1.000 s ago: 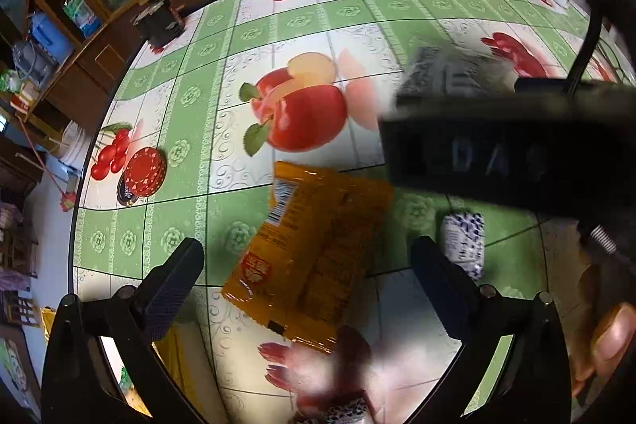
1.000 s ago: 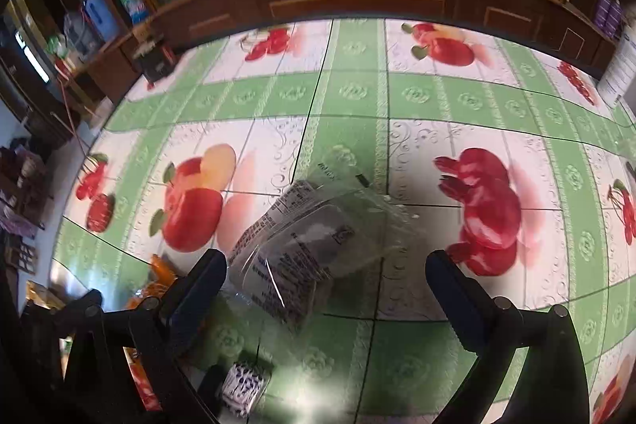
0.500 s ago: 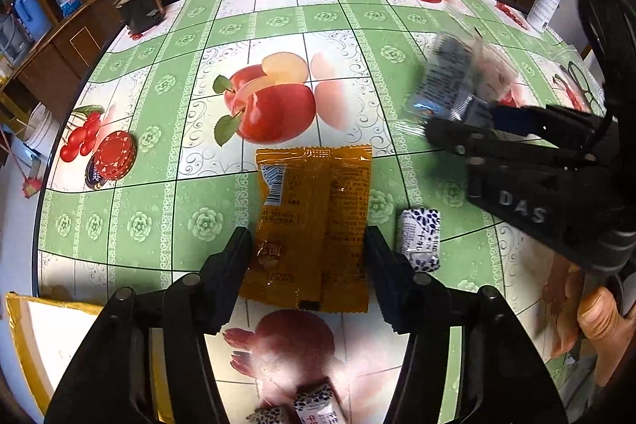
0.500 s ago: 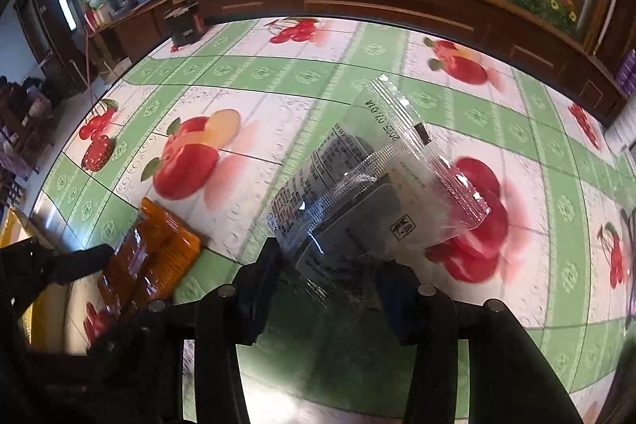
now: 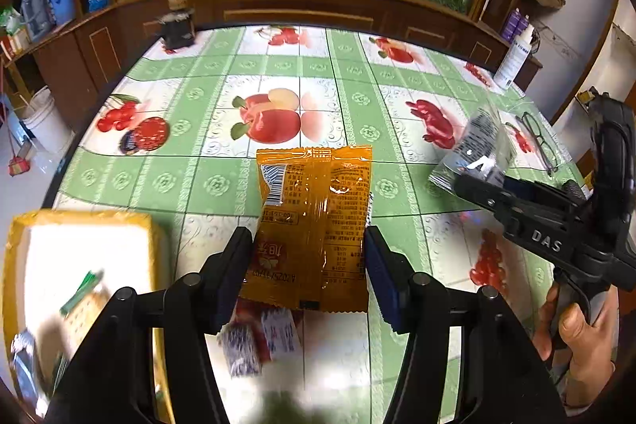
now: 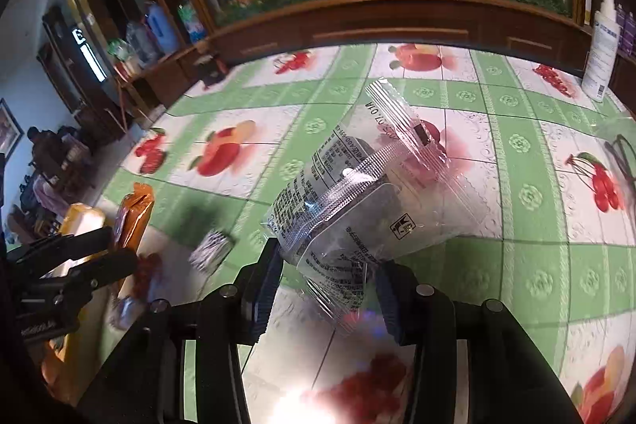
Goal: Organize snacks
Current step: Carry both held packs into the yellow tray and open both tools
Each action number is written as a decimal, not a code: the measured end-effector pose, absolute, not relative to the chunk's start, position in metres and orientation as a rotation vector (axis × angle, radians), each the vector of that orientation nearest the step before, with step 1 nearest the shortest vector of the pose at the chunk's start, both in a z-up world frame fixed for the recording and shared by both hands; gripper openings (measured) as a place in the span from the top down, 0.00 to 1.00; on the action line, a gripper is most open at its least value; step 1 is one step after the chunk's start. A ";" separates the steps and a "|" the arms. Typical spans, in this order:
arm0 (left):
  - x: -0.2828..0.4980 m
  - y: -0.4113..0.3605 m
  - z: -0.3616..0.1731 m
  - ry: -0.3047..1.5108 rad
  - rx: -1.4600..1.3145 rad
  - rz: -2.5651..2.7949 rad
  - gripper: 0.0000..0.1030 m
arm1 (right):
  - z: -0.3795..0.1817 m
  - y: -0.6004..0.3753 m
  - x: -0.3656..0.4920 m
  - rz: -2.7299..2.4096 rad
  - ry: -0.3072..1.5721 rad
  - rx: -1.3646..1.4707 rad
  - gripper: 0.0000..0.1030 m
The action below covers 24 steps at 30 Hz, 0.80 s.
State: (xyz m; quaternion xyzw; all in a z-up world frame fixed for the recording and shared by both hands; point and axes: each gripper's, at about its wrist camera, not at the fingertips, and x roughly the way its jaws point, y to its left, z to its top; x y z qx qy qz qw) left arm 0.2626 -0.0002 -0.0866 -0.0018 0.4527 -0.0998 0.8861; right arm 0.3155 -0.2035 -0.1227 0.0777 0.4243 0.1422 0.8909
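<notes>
**Q:** Grippers doing what?

**A:** Left gripper [image 5: 308, 265] is clamped on the orange snack packet [image 5: 312, 225], lifted over the fruit-print tablecloth [image 5: 198, 181], beside the yellow box [image 5: 79, 225]. Right gripper [image 6: 328, 281] pinches a clear wrapped snack [image 6: 357, 209] above the table. Small blue-white candies [image 5: 258, 340] lie underneath.

Box [image 5: 79, 225] left of packet [image 5: 312, 221]; wrapped candies [image 5: 258, 340] below packet; bottle [image 6: 602, 46] far right.
</notes>
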 end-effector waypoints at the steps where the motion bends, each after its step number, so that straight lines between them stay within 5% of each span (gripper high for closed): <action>1: 0.254 0.001 -0.081 0.919 -0.004 -0.194 0.46 | -0.117 -0.205 0.306 0.308 0.863 0.167 0.55; 24: 0.079 0.104 -0.018 0.628 -0.074 0.151 0.45 | -0.017 -0.104 0.113 0.711 0.601 0.164 0.55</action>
